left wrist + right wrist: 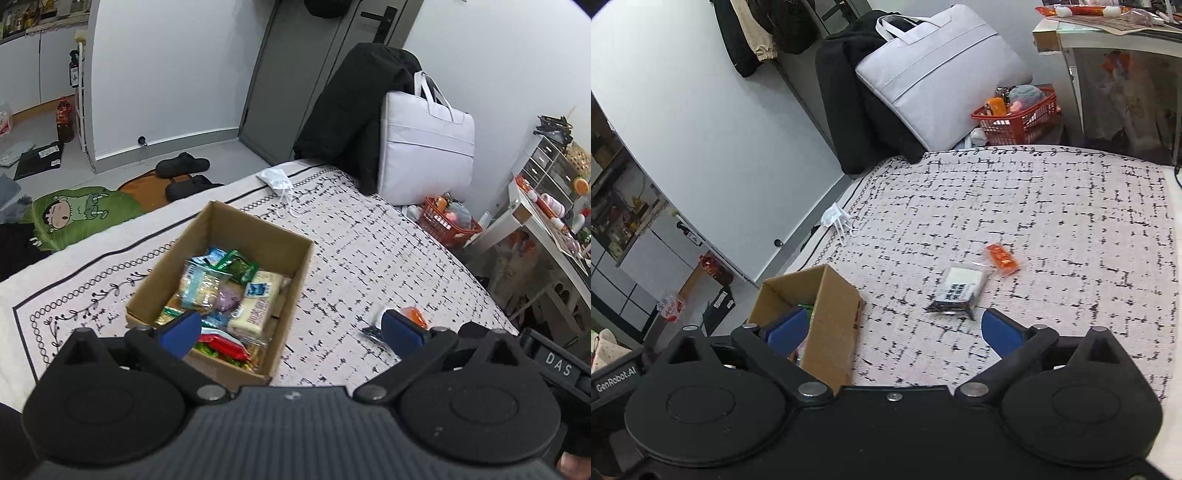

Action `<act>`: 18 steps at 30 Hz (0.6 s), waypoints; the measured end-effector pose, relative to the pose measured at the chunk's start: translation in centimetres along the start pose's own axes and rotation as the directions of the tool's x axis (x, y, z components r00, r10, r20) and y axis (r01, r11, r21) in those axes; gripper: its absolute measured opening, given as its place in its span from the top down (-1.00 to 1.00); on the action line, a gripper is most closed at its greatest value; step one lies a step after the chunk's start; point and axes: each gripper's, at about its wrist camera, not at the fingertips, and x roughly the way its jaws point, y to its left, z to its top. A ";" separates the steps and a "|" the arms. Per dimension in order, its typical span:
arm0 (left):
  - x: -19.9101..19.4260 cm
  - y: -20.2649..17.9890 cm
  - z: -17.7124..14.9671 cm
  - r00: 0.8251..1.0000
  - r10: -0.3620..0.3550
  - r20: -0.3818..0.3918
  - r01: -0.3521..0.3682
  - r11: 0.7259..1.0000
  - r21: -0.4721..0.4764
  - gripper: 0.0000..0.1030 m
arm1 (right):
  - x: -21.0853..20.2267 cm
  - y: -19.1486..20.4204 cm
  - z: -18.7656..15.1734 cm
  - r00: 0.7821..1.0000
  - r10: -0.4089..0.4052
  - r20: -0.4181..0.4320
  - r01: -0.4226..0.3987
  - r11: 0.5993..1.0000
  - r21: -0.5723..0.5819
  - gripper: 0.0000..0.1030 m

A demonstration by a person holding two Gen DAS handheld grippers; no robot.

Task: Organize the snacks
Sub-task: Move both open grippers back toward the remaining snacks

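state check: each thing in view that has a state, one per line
cardboard box: open-topped, upright, partly filled with snack packets
black-and-white packet: flat on the cover, outside the box
orange packet: flat on the cover, just beyond the black-and-white packet
left gripper: open, empty, over the box's near end
right gripper: open, empty, short of the loose packets
face mask: crumpled at the cover's edge

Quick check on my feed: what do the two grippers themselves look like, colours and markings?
Both match: black plastic bodies with round hubs, linkage arms with silver pivot bolts, blue fingertip pads. The left gripper has a ribbed grey housing; the right gripper has a "GenRobot.AI" label at its left.
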 end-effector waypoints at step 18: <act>2.2 -5.2 -1.7 0.998 -0.039 -0.044 0.041 0.998 0.053 -1.00 | -0.3 -5.1 0.5 0.999 -0.048 0.014 0.047 0.998 0.045 -0.95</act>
